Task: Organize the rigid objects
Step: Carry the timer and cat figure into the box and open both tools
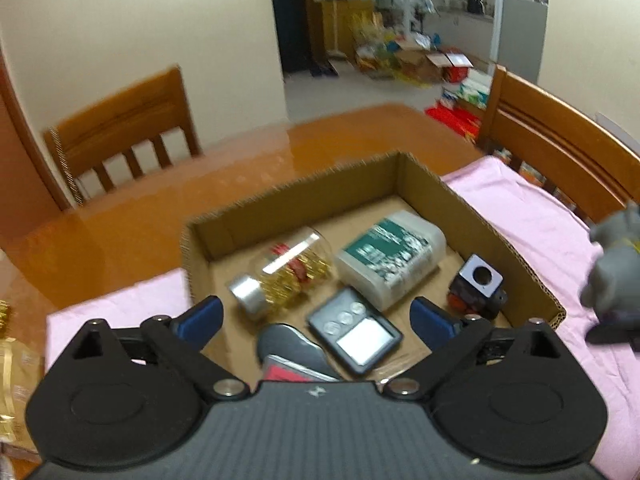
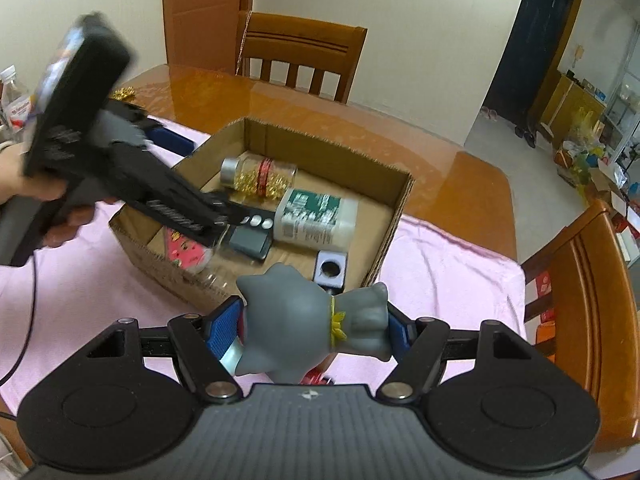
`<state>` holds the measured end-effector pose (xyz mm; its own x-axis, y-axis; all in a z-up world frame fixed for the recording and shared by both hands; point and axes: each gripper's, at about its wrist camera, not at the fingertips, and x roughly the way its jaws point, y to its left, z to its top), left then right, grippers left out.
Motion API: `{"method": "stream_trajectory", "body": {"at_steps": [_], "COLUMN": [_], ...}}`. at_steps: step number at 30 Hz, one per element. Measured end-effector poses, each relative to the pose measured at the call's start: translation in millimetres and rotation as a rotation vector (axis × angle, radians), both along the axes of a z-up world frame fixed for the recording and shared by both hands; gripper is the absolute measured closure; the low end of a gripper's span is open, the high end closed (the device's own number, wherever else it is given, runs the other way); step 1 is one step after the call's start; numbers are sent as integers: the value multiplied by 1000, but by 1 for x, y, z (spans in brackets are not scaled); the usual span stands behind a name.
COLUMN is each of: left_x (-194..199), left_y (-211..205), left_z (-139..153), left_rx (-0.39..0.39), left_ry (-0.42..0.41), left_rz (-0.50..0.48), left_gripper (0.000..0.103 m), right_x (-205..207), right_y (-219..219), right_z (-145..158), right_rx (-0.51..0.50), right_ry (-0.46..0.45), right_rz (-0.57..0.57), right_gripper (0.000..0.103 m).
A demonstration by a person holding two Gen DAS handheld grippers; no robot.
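Note:
An open cardboard box (image 1: 424, 176) (image 2: 400, 200) sits on a pink cloth. In it lie a clear jar with gold bits (image 1: 288, 272) (image 2: 260, 174), a white bottle with a green label (image 1: 392, 256) (image 2: 316, 216), a small black scale (image 1: 356, 330) (image 2: 252, 236), a black and white cube (image 1: 478, 280) (image 2: 330, 270) and a grey and red item (image 1: 292, 356). My left gripper (image 1: 316, 316) is open and empty above the box's near side. My right gripper (image 2: 316, 324) is shut on a grey cat figurine (image 2: 312, 320) (image 1: 616, 276), held near the box's corner.
The pink cloth (image 1: 520, 216) (image 2: 440, 264) covers part of a glossy orange table (image 1: 240, 168) (image 2: 440, 160). Wooden chairs (image 1: 128, 128) (image 2: 300, 52) stand around it. Gold packaging (image 1: 16, 376) lies at the left. My left gripper and the hand holding it (image 2: 120, 168) reach over the box.

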<state>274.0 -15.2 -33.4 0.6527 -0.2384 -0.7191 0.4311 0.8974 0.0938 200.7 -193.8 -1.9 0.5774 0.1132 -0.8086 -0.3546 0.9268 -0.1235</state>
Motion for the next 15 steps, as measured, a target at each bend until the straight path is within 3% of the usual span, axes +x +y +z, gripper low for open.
{"method": "stream_trajectory", "body": {"at_steps": [7, 15], "left_x": [-34, -60], "left_y": [25, 56], "left_z": [24, 27], "left_rx": [-46, -114], "left_ry": [-59, -68], "left_rz": [58, 180], "left_gripper": [1, 1], "right_x": [39, 94], "right_y": [-3, 10], "right_z": [10, 6], "right_rx": [20, 26], "right_ry": [-21, -23], "right_rz": [-7, 27], "right_gripper": [27, 26]}}
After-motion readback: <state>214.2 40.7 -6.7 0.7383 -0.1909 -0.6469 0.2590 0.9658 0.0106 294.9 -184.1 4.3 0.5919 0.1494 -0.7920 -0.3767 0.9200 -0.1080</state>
